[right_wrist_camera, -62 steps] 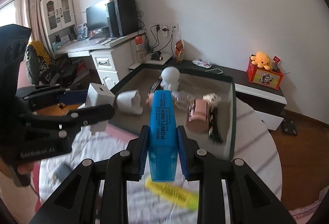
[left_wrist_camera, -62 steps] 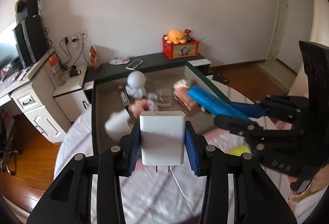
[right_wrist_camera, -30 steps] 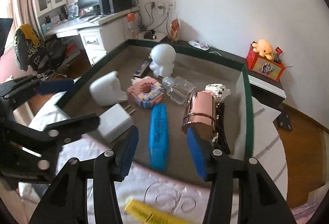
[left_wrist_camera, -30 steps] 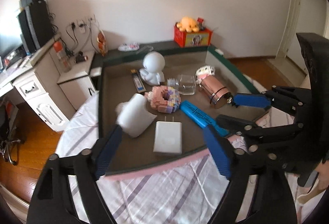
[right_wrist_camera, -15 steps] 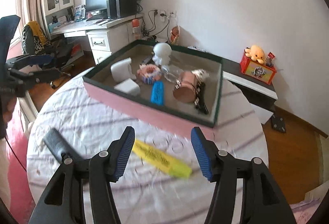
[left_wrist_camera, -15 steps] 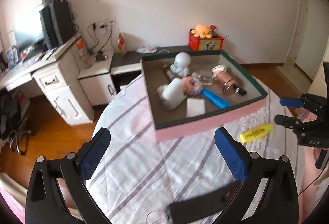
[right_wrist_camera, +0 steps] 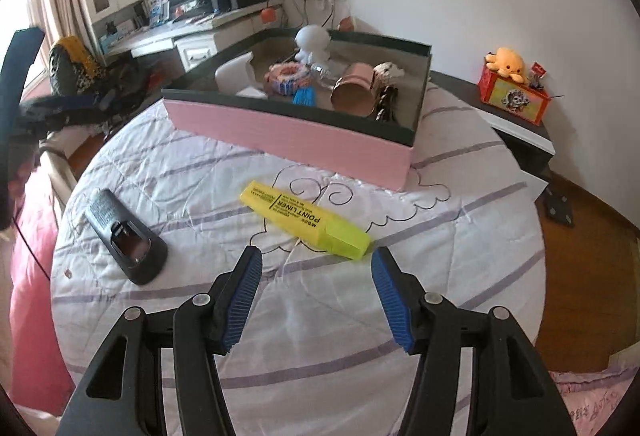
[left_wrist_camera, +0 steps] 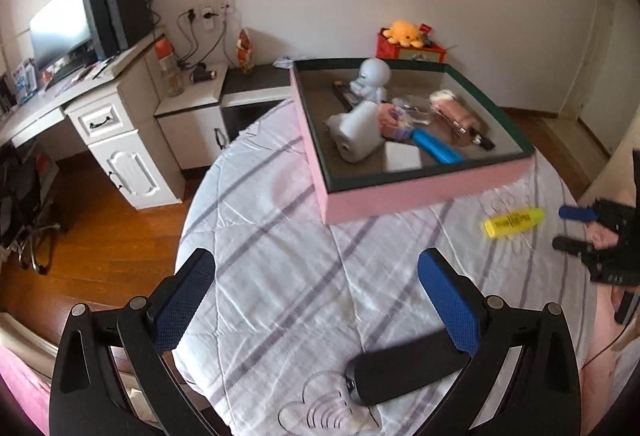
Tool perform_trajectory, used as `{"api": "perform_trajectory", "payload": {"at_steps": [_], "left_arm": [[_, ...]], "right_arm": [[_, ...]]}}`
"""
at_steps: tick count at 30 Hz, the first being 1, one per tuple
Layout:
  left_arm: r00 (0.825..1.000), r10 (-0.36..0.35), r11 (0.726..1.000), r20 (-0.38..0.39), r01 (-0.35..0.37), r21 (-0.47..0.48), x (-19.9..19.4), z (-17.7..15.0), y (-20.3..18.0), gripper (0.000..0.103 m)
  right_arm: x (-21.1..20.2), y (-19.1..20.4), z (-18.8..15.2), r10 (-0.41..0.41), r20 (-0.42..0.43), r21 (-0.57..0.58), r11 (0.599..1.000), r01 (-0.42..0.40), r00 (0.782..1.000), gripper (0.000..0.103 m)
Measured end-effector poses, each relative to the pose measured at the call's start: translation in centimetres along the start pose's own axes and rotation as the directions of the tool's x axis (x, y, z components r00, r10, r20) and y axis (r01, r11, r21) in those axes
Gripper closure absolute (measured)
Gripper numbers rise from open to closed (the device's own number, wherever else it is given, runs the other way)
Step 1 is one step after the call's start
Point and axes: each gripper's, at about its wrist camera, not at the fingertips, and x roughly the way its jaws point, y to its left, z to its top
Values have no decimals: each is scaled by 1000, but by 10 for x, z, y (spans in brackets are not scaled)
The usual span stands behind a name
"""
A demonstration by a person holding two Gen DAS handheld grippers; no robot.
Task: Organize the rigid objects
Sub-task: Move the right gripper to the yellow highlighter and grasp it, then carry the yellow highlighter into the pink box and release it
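Note:
A pink box [left_wrist_camera: 424, 192] with a dark green rim stands at the far side of the round table. In it lie a white charger [left_wrist_camera: 402, 158], a blue highlighter [left_wrist_camera: 438, 150], a white figurine [left_wrist_camera: 372, 76] and a copper cylinder [left_wrist_camera: 460, 118]. My left gripper [left_wrist_camera: 316, 276] is wide open over the cloth with nothing between its pads. A black device [left_wrist_camera: 404, 368] lies just below its right finger. A yellow highlighter [right_wrist_camera: 304, 218] lies slantwise on the cloth, its cap end just ahead of my open right gripper [right_wrist_camera: 316, 260].
The black device [right_wrist_camera: 124, 236] lies left of the yellow highlighter. The other gripper [left_wrist_camera: 576, 232] shows at the right edge of the left wrist view. A white desk [left_wrist_camera: 104, 116] with a monitor stands left, a dark cabinet with a red toy box [right_wrist_camera: 512, 96] behind the table.
The left gripper let go of the white charger and the right let go of the blue highlighter, both inside the box. Both grippers then drew back from the box over the cloth.

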Motion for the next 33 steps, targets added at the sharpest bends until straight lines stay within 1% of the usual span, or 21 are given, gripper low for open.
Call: {"api": "perform_trajectory", "payload": {"at_steps": [3, 5, 9, 11, 13, 14, 16, 18, 19, 21, 22, 24, 25, 27, 29, 30, 32, 33], "left_arm": [[1000, 17, 1000, -16, -17, -21, 12, 12, 6, 1], [999, 35, 999, -22, -36, -25, 20, 18, 8, 1], [996, 61, 998, -57, -63, -29, 43, 31, 10, 1], [996, 69, 997, -59, -71, -26, 51, 36, 10, 1], [996, 72, 997, -59, -73, -30, 58, 43, 9, 1], [996, 69, 997, -61, -71, -28, 61, 45, 9, 1], [994, 89, 996, -68, -91, -25, 70, 51, 8, 1], [994, 85, 996, -73, -87, -32, 76, 56, 8, 1], [994, 77, 996, -77, -80, -37, 80, 59, 8, 4], [992, 89, 995, -94, -93, -38, 88, 61, 9, 21], [989, 102, 994, -104, -106, -37, 91, 61, 9, 39], [988, 77, 996, -136, -82, -33, 99, 60, 8, 48], [988, 59, 998, -142, -64, -28, 102, 60, 6, 54], [989, 66, 997, -135, -69, -19, 103, 59, 3, 57], [989, 38, 999, -142, -42, -21, 103, 59, 0, 71], [989, 34, 999, -142, -36, -13, 103, 59, -2, 74], [989, 56, 998, -138, -53, 20, 101, 59, -10, 79], [989, 54, 998, -139, -50, 26, 101, 59, -12, 82]], "right_arm": [[12, 0, 3, 2, -13, -27, 1000, -3, 1000, 44], [20, -3, 7, -16, -17, -44, 999, 16, 1000, 44], [37, -7, 12, 18, -51, -75, 997, -21, 999, 44], [43, -6, 12, 16, -63, -96, 995, -22, 998, 44], [49, -7, 13, 34, -80, -93, 995, -42, 996, 44], [51, -8, 13, 42, -81, -93, 994, -50, 996, 44], [52, -7, 14, 49, -73, -103, 993, -56, 996, 44], [52, -7, 15, 56, -68, -112, 992, -63, 996, 44], [53, -7, 15, 58, -63, -118, 991, -65, 996, 44], [54, -7, 15, 60, -64, -111, 992, -67, 996, 45], [53, -8, 16, 61, -62, -105, 992, -67, 996, 48], [50, -9, 15, 47, -59, -86, 995, -52, 997, 65], [49, -11, 14, 49, -57, -75, 996, -53, 997, 69], [46, -14, 11, 60, -54, -47, 997, -62, 997, 71], [44, -15, 9, 55, -52, -36, 998, -57, 997, 72], [42, -16, 6, 48, -49, -26, 998, -50, 998, 73], [38, -18, 3, 40, -49, -3, 999, -41, 998, 75], [35, -20, 1, 32, -47, 9, 999, -32, 998, 75]]}}
